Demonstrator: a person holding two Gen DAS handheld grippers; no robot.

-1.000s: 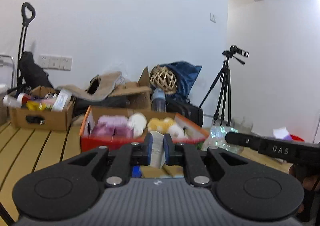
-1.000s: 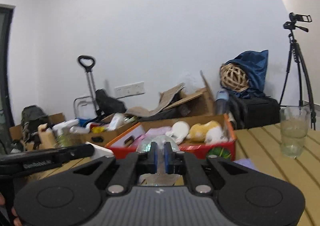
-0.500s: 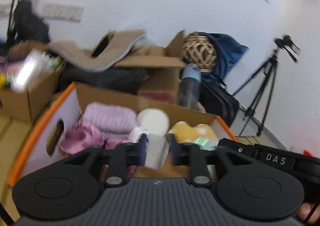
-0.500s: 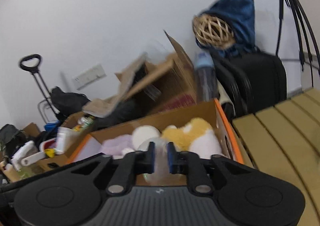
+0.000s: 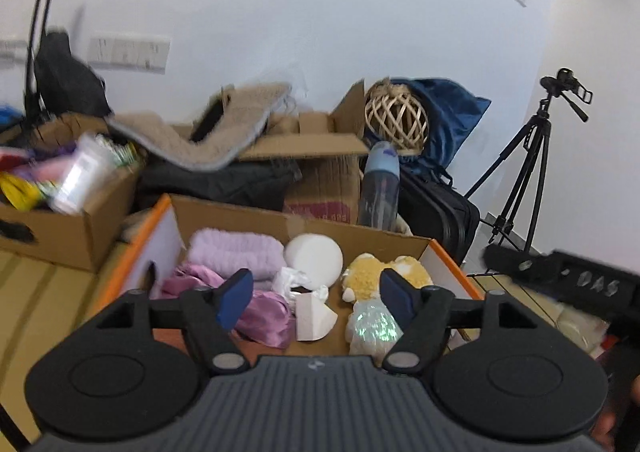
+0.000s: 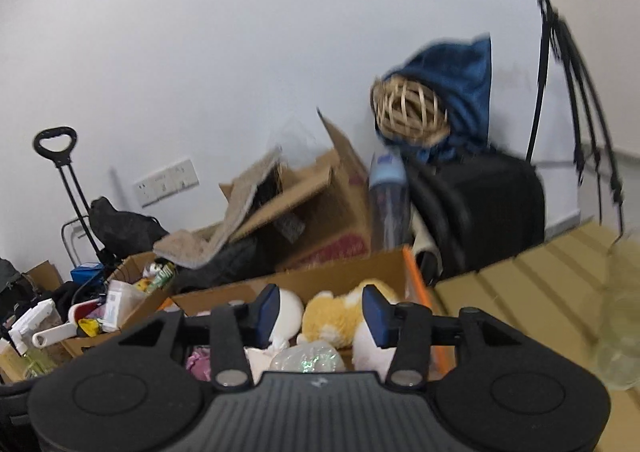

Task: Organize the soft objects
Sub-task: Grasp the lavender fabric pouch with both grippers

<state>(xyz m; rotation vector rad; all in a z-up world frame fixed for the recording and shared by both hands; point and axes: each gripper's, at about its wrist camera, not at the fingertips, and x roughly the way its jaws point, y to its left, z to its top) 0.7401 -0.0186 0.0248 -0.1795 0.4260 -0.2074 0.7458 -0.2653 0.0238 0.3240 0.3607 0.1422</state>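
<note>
Box with the orange rim sits low in the middle of both pictures, already holding soft things — purple cloth at left, then white ball, yellow plush, shiny pouch. Left gripper and right gripper both hang over it, fingers apart, empty. Most looks sorted — what is left, I cannot tell.

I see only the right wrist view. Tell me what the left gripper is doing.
Observer: The left gripper is open and empty, held above the orange-edged box.
Operator: Report what lies under it.
Observer: A white wedge lies on the box floor, between a purple satin cloth and an iridescent pouch.
Operator: Describe the box's back left corner.
Observer: A folded lilac fluffy towel sits there.
</note>
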